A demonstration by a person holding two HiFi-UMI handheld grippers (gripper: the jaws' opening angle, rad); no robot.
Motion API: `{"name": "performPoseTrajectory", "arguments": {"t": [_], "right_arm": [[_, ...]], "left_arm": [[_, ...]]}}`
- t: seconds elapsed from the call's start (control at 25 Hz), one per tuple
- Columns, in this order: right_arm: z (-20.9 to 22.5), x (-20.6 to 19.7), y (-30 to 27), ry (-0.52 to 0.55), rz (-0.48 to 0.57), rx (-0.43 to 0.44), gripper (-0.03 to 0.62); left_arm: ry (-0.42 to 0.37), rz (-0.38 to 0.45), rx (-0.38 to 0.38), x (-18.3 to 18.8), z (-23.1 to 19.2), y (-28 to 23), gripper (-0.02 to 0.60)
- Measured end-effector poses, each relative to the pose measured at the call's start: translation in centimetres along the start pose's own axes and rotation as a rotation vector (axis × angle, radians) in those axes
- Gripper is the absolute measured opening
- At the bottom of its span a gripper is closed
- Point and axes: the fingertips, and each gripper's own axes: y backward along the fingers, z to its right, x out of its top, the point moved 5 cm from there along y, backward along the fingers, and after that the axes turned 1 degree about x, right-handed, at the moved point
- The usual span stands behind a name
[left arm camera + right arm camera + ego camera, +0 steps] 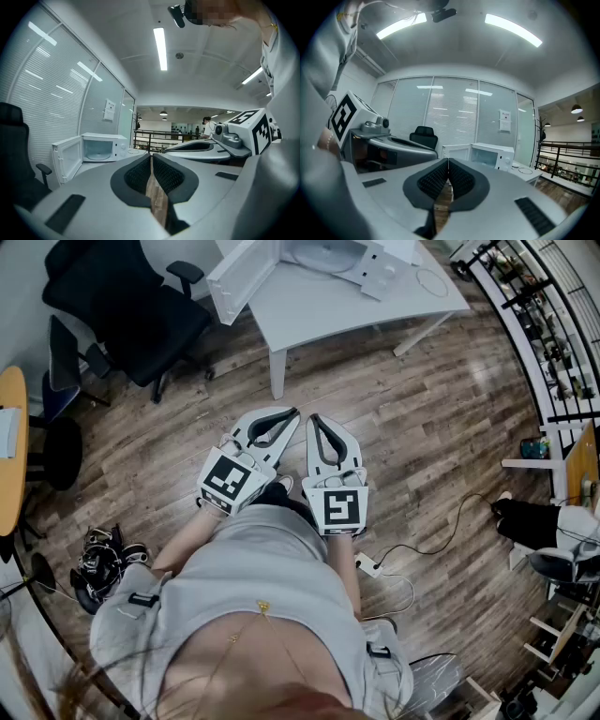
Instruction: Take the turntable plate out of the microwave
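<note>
A white microwave (pixel 101 150) stands on a white table (pixel 309 306) with its door (pixel 239 277) swung open to the left. The glass turntable plate (pixel 98 157) lies inside its cavity. Both grippers are held side by side above the wooden floor, well short of the table, pointing at the microwave. My left gripper (pixel 289 413) is shut with nothing between its jaws, which meet at the tip (pixel 151 157). My right gripper (pixel 312 418) is likewise shut and empty (pixel 448 161). The microwave (pixel 490 157) also shows in the right gripper view, beyond the jaws.
A black office chair (pixel 131 306) stands left of the table. A power strip with cable (pixel 370 566) lies on the floor by my right side. A round wooden table (pixel 9 446) sits at far left, a railing (pixel 534 324) at right, and a person (pixel 544 521) beyond it.
</note>
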Motion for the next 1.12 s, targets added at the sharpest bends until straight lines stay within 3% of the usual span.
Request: {"name": "performPoseTrajectory", "arguments": {"t": [0.12, 0.2, 0.28, 0.4, 0.76, 1.12], "right_arm": [[0.3, 0.0, 0.0, -0.034, 0.030, 0.020, 0.027], [0.6, -0.1, -0.1, -0.037, 0.031, 0.025, 0.093], [1.0, -0.1, -0.2, -0.040, 0.030, 0.018, 0.095], [1.8, -0.1, -0.4, -0.064, 0.035, 0.013, 0.121], [3.9, 0.1, -4.0, -0.066, 0.027, 0.025, 0.138], [8.3, 0.9, -11.4, -0.070, 0.045, 0.006, 0.138]], "left_arm": [[0.020, 0.009, -0.017, -0.6, 0.1, -0.4, 0.040], [0.035, 0.014, -0.017, -0.8, -0.2, -0.6, 0.054], [0.046, 0.011, -0.010, -0.9, -0.6, -0.9, 0.124], [0.058, 0.009, -0.015, -0.8, -1.3, -1.5, 0.170], [0.065, -0.002, -0.015, -0.9, -4.3, -4.1, 0.176], [0.061, 0.011, -0.046, 0.4, -10.9, -9.9, 0.176]]}}
